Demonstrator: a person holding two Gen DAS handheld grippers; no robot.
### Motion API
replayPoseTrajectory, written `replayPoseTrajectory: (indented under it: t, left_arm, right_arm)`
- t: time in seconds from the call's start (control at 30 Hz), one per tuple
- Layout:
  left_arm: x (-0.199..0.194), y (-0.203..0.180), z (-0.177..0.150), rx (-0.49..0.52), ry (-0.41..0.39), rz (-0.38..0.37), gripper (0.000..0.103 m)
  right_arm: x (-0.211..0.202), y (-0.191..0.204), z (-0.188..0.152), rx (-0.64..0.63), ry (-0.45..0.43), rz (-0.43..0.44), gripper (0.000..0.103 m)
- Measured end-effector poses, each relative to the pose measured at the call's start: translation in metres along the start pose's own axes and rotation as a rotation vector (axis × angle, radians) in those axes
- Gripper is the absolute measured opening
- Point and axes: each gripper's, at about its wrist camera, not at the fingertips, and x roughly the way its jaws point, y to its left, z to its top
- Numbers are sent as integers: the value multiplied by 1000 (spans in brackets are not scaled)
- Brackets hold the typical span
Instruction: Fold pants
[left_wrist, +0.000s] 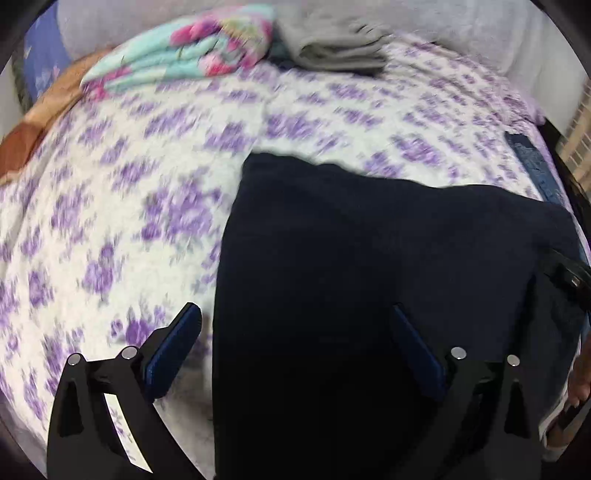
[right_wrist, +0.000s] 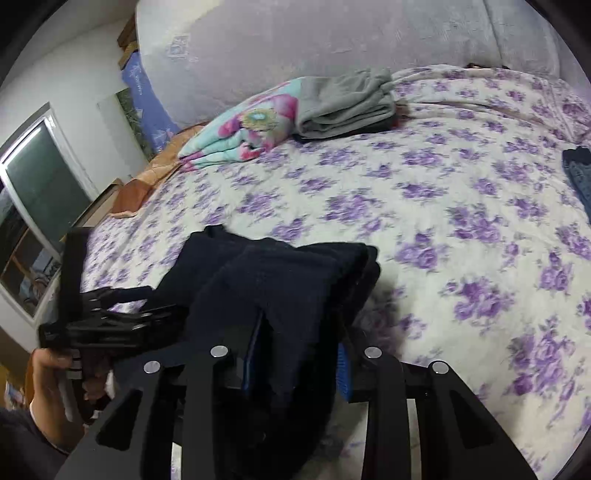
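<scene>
Left hand-held gripper (left_wrist: 295, 332) gapes wide; right hand-held gripper (right_wrist: 301, 341) clamped narrow.

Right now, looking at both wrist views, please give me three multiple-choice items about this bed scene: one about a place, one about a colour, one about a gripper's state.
1. Where does the folded grey garment lie?
A. at the far side of the bed, beside the floral turquoise-and-pink cloth
B. on the floor
C. on top of the dark navy pants

2. What colour are the flowers on the bedspread?
A. red
B. purple
C. yellow

3. In what state is the right gripper?
A. wide open above bare bedspread
B. out of view
C. closed on the dark navy pants

Answers:
1 A: in both views the two folded pieces sit side by side near the headboard.
2 B: purple blooms on a white ground.
3 C: its blue pads pinch the dark fabric, while the left gripper stands wide open over the pants.
</scene>
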Motion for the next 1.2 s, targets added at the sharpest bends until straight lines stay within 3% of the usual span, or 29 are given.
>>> replayPoseTrajectory:
  t: [0.07, 0.1, 0.13, 0.23, 0.4, 0.57, 0.7, 0.87, 0.97, 1.1, 1.2]
  left_arm:
    - [6, -3, -1, 19, 11, 19, 98]
    - [10, -2, -3, 5, 22, 14, 99]
    - [14, 0, -4, -15, 31, 3, 99]
    - [14, 7, -8, -47, 21, -39, 99]
    - [13, 7, -11, -45, 15, -34, 99]
    - [11, 6, -12, -52, 8, -32, 99]
    - [6, 10, -13, -47, 30, -54, 99]
    - [-15, 46, -22, -91, 10, -24, 99]
    - [-10, 62, -29, -123, 31, -117, 99]
    - [-13, 46, -41, -25, 28, -102, 98]
    - [-16, 38, -46, -23, 19, -102, 98]
  right_arm:
    - [15, -12, -5, 7, 42, -47, 45]
    - [19, -18, -9, 30, 50, -72, 72]
    - [20, -24, -12, 63, 39, -112, 91]
    - [10, -24, -18, 49, 31, -104, 89]
    - [-19, -15, -25, 42, 59, 25, 89]
    - [-25, 12, -33, -50, 9, -38, 89]
    - [4, 21, -47, -107, 116, -104, 91]
    - [5, -3, -57, -9, 176, -6, 93]
    - [7, -1, -59, -14, 162, -13, 97]
    - [9, -5, -59, 19, 159, 8, 99]
    - [13, -11, -57, 76, 149, 59, 100]
